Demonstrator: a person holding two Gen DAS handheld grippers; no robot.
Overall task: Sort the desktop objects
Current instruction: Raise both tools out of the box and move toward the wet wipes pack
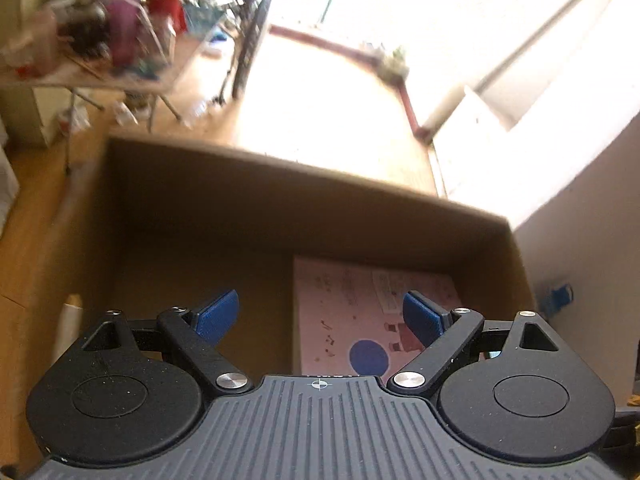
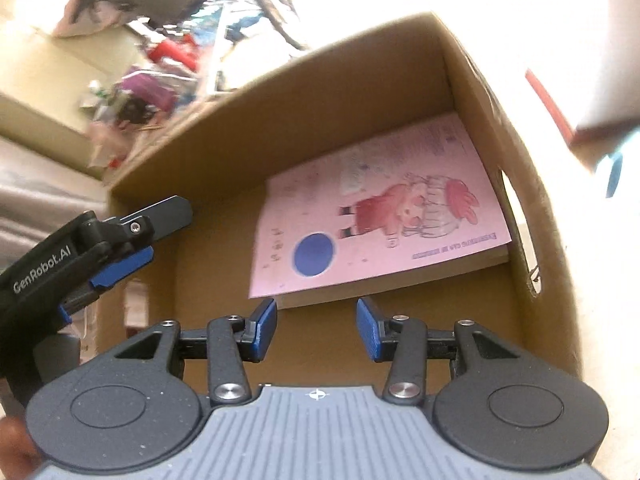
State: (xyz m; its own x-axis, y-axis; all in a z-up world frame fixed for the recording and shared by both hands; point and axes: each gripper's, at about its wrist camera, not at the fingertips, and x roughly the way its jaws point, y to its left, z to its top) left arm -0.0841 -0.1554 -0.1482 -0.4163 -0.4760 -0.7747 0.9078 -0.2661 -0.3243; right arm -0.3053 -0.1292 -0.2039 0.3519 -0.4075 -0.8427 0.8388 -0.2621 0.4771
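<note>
just one pink book point(image 2: 376, 216) inside one cardboard box point(image 2: 280, 120)

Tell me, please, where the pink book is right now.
The pink book lies flat on the floor of the cardboard box, against its right-hand wall in the right wrist view.

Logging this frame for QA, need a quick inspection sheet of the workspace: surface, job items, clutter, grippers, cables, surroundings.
Surface: wood-tone floor around the box; no desktop seen.
Job's things: open cardboard box holding a pink book lying flat against its right wall, cartoon cover up, blue round sticker on it.
Clutter: nothing else seen in the box.
Grippers: left gripper open, empty; right gripper open, empty, both above the box.
Cables: nothing seen.
Surroundings: blurred, crowded folding table; bright glare from a window.
</note>
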